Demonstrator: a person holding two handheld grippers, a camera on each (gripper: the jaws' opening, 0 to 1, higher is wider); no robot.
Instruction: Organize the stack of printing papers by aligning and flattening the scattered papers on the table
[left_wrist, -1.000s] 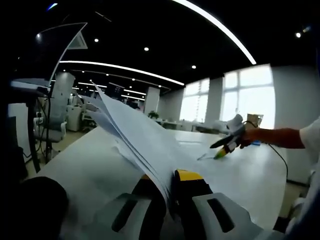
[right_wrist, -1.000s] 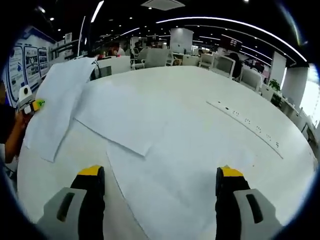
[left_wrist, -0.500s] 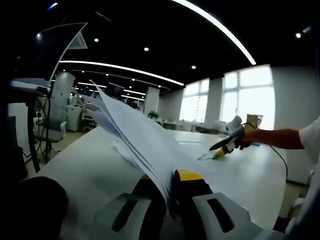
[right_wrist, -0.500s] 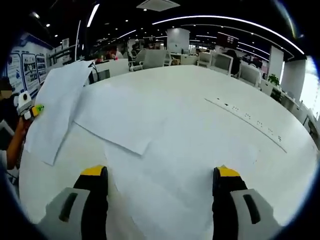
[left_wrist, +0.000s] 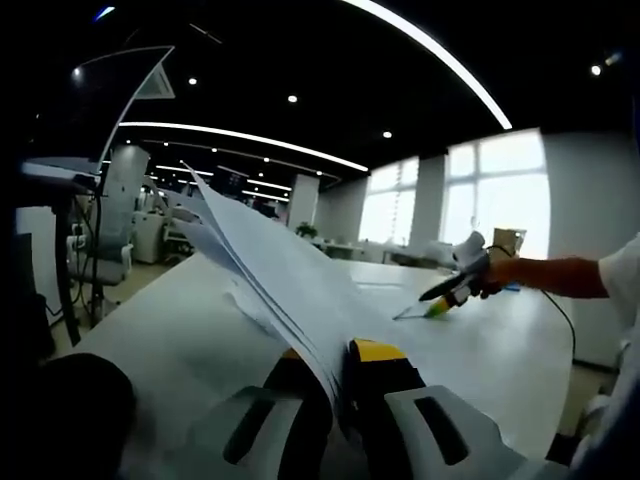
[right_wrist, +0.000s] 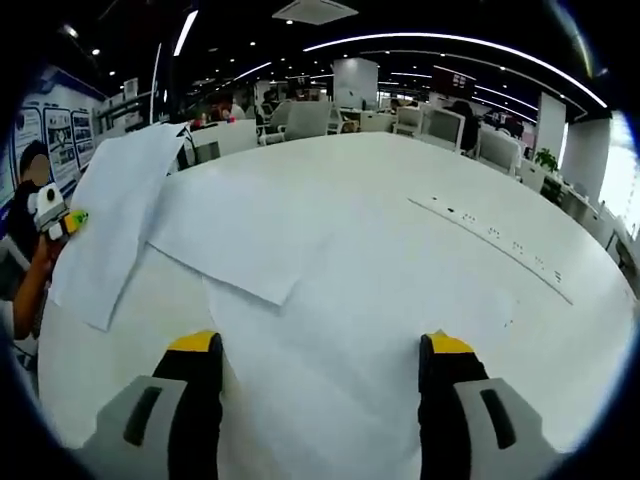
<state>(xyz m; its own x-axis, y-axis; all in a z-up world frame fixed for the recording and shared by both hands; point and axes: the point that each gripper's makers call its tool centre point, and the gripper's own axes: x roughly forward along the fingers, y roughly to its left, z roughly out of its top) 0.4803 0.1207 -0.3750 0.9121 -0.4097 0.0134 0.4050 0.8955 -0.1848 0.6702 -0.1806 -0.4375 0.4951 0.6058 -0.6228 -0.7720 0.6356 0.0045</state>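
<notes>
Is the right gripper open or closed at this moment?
Open. The right gripper has its yellow-tipped fingers wide apart, with flat white paper sheets on the white table visible between them.

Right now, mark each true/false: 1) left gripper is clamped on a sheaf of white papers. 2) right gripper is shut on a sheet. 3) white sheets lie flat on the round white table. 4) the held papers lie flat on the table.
1) True: the left gripper is shut on the sheaf of white papers.
2) False: the right gripper stands open above the flat white sheets.
3) True: they lie on the round white table.
4) False: the sheaf is lifted and tilted.
</notes>
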